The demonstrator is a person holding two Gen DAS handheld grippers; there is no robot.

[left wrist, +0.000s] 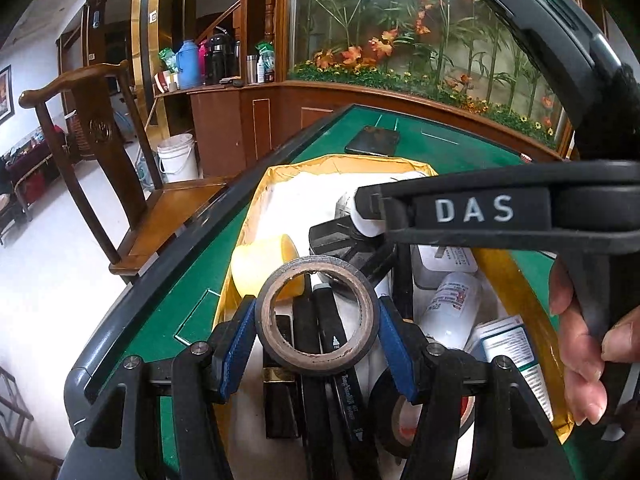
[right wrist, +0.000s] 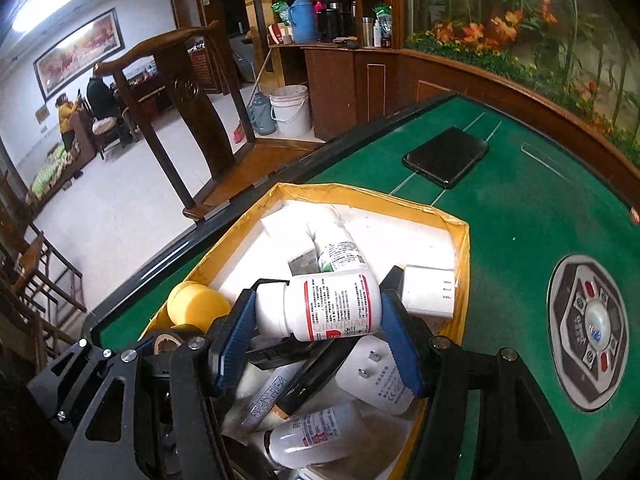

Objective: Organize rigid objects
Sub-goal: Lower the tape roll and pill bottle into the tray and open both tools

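Left gripper (left wrist: 318, 342) is clamped on a black tape roll (left wrist: 317, 317) right over the yellow box (left wrist: 244, 216). Right gripper (right wrist: 318, 320) pinches a white pill bottle (right wrist: 320, 307) above the same box; a phone (right wrist: 446, 156) lies farther back on the green table (right wrist: 520, 216).

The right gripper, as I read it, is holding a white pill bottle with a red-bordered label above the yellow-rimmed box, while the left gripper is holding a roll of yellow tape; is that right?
Not quite. The left gripper holds a roll of black tape, as the left wrist view shows; the yellow roll lies in the yellow-rimmed box. The right gripper does hold the white pill bottle above that box.
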